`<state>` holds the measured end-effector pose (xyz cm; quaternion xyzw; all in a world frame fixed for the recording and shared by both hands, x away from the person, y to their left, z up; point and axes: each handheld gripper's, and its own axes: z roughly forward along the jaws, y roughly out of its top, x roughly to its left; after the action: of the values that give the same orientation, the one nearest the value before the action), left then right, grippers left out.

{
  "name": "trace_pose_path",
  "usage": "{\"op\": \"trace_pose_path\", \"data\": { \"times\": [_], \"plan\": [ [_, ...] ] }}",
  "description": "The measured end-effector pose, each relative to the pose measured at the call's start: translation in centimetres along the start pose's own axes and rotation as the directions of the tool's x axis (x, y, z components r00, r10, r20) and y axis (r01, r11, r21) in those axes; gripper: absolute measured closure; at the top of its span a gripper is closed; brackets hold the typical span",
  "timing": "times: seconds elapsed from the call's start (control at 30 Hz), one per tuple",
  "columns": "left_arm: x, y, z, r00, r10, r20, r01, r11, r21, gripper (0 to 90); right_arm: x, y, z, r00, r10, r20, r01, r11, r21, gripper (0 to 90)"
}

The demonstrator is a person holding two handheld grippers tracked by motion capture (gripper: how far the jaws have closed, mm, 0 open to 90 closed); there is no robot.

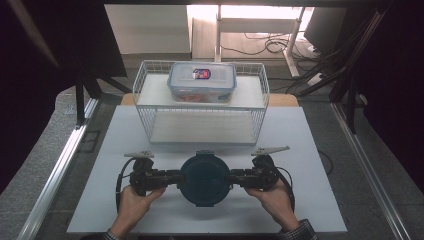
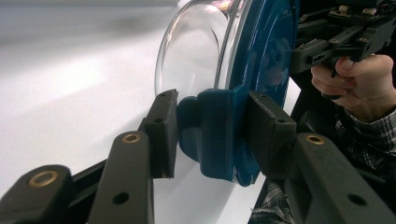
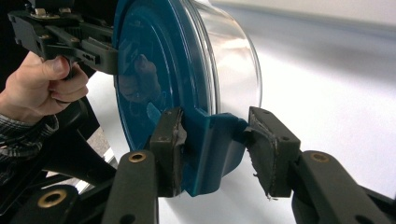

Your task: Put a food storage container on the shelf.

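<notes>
The round container [image 1: 205, 179] sits clamped between left gripper [image 1: 176, 177] and right gripper [image 1: 235, 176].

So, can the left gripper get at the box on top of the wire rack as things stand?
Probably not yet. The left gripper is shut on a clip of the round container, which the right gripper holds by the opposite clip. The box sits on the rack with open space above it.
</notes>
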<state>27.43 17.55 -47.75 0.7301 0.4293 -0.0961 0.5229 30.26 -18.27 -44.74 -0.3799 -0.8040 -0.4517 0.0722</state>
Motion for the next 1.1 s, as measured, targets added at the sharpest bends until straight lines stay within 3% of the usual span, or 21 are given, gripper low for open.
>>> {"op": "trace_pose_path", "data": {
  "times": [1.1],
  "plan": [
    [-2.0,9.1,-2.8,0.9966,0.082,-0.009,-0.082,0.9920,-0.096,56.7,1.5,9.1,-4.0,0.9970,-0.064,0.042,0.069,0.990,-0.123,56.3]
  ]
}}
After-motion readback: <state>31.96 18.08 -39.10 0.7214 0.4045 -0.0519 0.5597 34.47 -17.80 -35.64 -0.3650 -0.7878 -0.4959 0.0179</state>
